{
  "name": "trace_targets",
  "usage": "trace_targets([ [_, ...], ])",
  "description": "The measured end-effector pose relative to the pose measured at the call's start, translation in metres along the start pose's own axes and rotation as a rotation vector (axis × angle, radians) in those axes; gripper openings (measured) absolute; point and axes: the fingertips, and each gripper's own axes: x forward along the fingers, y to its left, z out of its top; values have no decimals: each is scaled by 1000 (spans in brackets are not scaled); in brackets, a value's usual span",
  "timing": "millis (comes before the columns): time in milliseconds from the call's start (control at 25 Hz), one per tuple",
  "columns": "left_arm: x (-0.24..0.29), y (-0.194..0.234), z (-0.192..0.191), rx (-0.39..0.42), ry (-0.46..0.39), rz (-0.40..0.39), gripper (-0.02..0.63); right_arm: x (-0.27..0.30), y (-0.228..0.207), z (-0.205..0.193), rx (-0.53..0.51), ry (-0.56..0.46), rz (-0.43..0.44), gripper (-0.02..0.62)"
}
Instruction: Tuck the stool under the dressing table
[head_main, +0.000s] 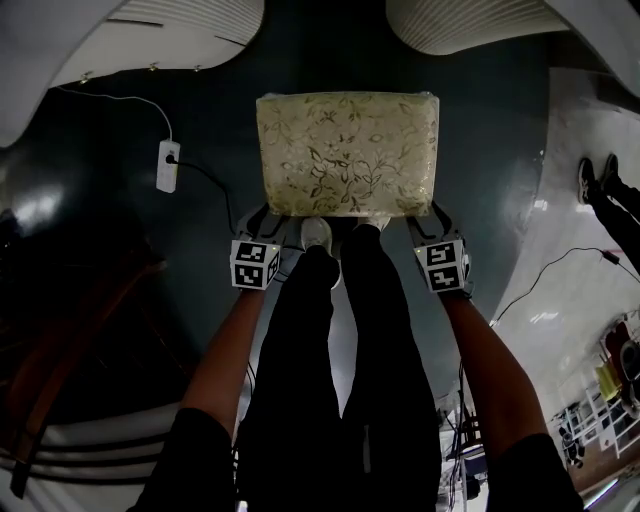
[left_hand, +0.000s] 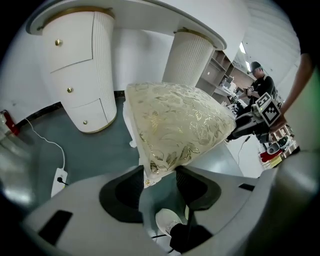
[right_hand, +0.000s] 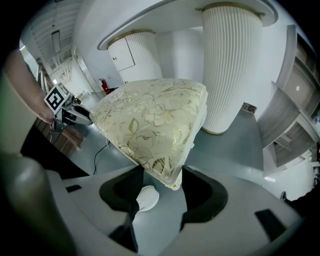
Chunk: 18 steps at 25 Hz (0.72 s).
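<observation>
Our left gripper (head_main: 257, 214) and right gripper (head_main: 433, 213) each clamp a near corner of the cream, gold-flowered rectangular fabric stool (head_main: 347, 152), which stands just ahead of them, before the white fluted dressing table (left_hand: 90, 75).

Stool (head_main: 348, 152) on floor (head_main: 225, 110), just ahead of person's shoes (head_main: 316, 233). Dressing table (head_main: 160, 30) beyond, its pedestals (head_main: 470, 25) left and right. Left claw (head_main: 262, 222) at stool's near-left corner, right claw (head_main: 430, 222) at near-right. Power strip (head_main: 168, 165) on floor, left of stool.
</observation>
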Motion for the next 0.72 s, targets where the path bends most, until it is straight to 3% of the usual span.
trace_targets([
  [320,4,-6,-2,-3,-33,-6,212,1,-9,4,-56,8,-1,229],
  [720,6,-4,-2,-21,-19,-13,212,3,-8,5,-11,2,-28,229],
])
